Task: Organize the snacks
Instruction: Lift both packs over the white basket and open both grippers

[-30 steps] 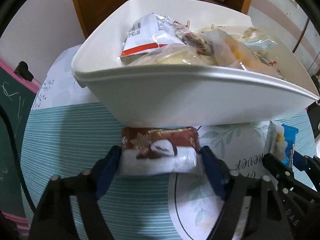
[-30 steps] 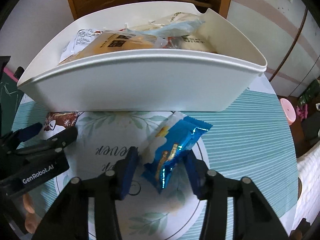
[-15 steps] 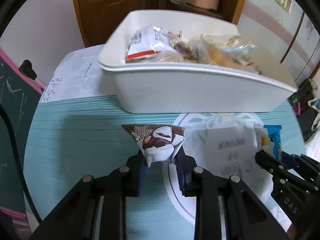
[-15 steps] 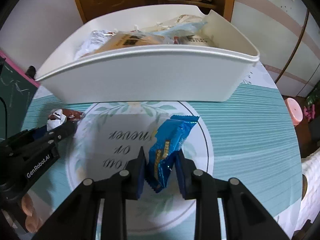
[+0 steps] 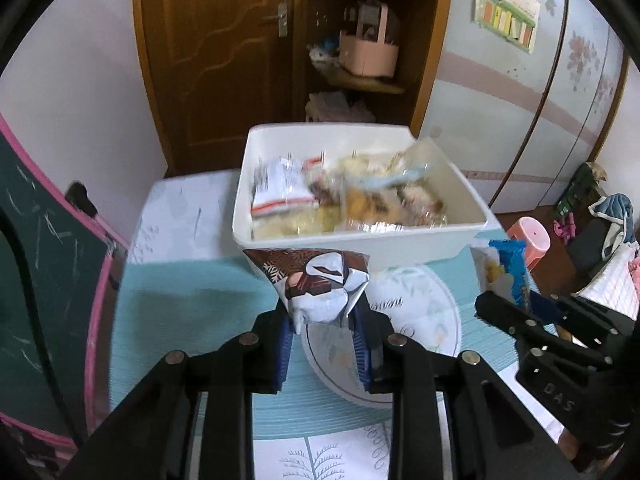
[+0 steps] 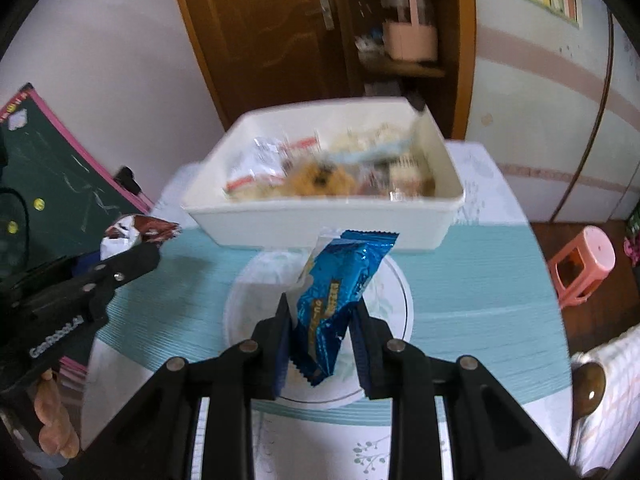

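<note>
Snacks fill the white bin (image 5: 360, 240) at the far side of the table (image 5: 180, 300). My left hand-held gripper (image 5: 322, 334) is clenched on a brown-and-white chocolate snack packet (image 5: 316, 284), lifted just before the bin's near wall. My right hand-held gripper (image 6: 320, 344) clamps a blue snack packet (image 6: 340, 292) above the round plate (image 6: 396, 300), also in front of the bin.

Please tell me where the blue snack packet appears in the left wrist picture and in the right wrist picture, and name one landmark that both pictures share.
Left wrist view: the blue snack packet is at the right edge, sticking up from the right gripper, beside the bin's near right corner.
Right wrist view: it is at centre, clamped upright between the gripper's blue pads, above the plate.
Shared landmark: the white bin of snacks, behind the packet in both.
</note>
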Demonstrator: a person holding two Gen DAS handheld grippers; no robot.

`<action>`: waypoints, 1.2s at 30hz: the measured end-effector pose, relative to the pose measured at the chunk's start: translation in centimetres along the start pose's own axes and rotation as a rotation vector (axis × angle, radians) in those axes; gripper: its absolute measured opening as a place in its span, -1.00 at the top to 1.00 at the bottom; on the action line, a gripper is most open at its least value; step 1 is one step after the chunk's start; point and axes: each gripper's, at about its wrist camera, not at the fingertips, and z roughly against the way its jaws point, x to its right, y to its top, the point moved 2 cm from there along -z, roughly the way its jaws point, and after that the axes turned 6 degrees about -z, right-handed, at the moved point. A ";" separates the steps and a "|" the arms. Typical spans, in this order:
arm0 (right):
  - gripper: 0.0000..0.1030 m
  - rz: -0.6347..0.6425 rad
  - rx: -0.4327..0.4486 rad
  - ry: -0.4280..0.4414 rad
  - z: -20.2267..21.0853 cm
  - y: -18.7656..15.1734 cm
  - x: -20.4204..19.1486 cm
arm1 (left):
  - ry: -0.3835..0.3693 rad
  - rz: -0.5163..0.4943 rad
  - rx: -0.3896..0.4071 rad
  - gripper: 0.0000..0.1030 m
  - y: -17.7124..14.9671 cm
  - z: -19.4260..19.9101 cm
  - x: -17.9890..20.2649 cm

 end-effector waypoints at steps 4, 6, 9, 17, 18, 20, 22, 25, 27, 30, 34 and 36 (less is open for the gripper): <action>0.48 0.029 0.067 0.017 2.9 2.8 -1.1 | 0.035 -0.035 0.039 0.52 3.1 2.3 0.1; 0.48 0.062 0.120 0.006 4.5 4.8 -1.7 | 0.060 -0.050 0.059 0.52 4.7 3.4 0.0; 0.48 0.098 0.187 -0.002 6.5 7.8 -2.4 | 0.108 -0.068 0.088 0.52 6.9 4.6 -0.2; 0.48 0.144 0.299 -0.047 9.5 14.5 -3.5 | 0.181 -0.088 0.159 0.52 12.8 7.0 -0.6; 0.47 0.146 0.309 -0.055 9.8 15.3 -3.5 | 0.193 -0.092 0.166 0.52 13.4 7.2 -0.5; 0.48 0.146 0.324 -0.073 9.9 17.3 -3.6 | 0.219 -0.091 0.175 0.52 15.1 7.2 -0.7; 0.47 0.141 0.336 -0.092 9.9 18.9 -3.6 | 0.229 -0.075 0.179 0.52 16.8 7.0 -1.3; 0.47 0.125 0.364 -0.124 9.8 21.9 -3.2 | 0.254 -0.049 0.190 0.52 19.3 6.6 -2.2; 0.47 0.119 0.356 -0.126 9.1 23.0 -3.0 | 0.250 -0.025 0.185 0.52 20.2 5.8 -2.7; 0.47 0.105 0.300 -0.127 6.6 23.5 -2.5 | 0.236 -0.004 0.165 0.52 20.6 4.1 -3.1; 0.47 0.095 0.230 -0.134 2.8 23.0 -2.0 | 0.221 -0.011 0.115 0.52 19.9 0.3 -2.9; 0.47 0.083 0.184 -0.128 0.7 22.6 -1.5 | 0.217 -0.020 0.085 0.52 19.5 -1.7 -2.6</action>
